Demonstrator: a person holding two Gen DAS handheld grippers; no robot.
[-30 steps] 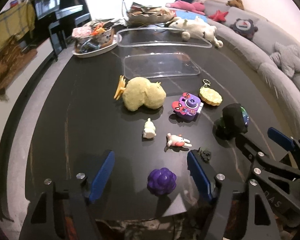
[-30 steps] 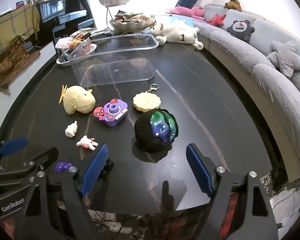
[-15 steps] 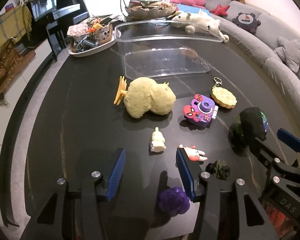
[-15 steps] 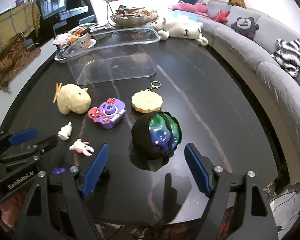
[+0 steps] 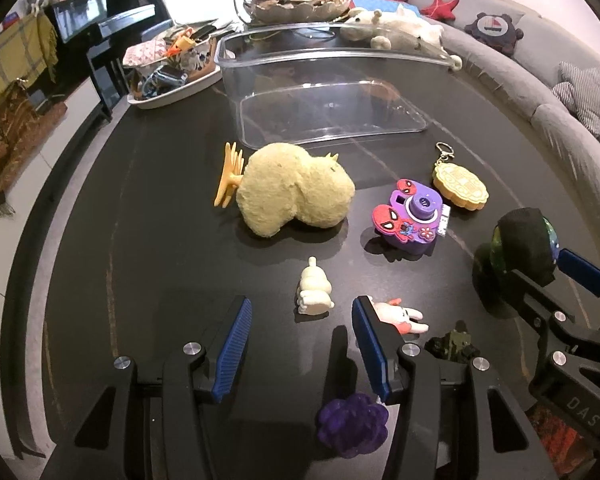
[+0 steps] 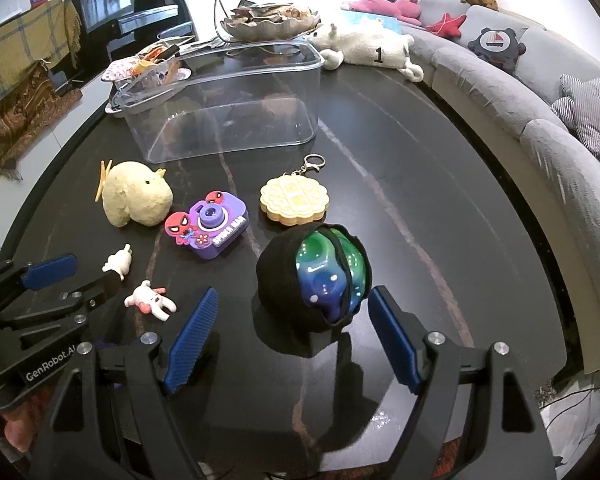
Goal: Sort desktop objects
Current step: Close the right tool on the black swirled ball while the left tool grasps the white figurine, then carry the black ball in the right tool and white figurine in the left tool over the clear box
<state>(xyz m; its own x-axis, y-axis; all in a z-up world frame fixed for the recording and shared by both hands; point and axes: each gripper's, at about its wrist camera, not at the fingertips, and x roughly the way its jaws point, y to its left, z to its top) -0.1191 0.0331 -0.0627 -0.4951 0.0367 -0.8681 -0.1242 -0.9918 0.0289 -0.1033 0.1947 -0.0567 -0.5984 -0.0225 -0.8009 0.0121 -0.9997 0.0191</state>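
Both tongs have come fwd & down over the table (image 5: 148,240) since the earlier frames; left tongs (image 5: 300,344) narrowed from a wide spread to a partial gap and slid past the purple grape-like toy (image 5: 352,424), which now sits back under the right finger's base instead of between the pads.

Left tongs are part-spread, nothing pinched, lined up w/ the small white figurine (image 5: 315,290), which lies just ahead of the tips. Narrower gap prob. suits that small target. Pink-eared bunny figure (image 5: 400,314) lies just beside the right pad, so risk of a nudge.

Right tongs (image 6: 290,320) are spread wide, empty, straddling the approach to the black ball w/ green-blue insert (image 6: 314,274); its near side sits about level w/ the tips, pads not touching yet. Wide gap fits a bulky round thing.

Clear bin (image 6: 228,96) stands empty at the far side of the table, likely the drop spot. Yellow plush (image 5: 296,192), purple toy camera (image 5: 412,216) and mooncake keychain (image 5: 460,186) lie loose between the bin and the tongs, unsorted.
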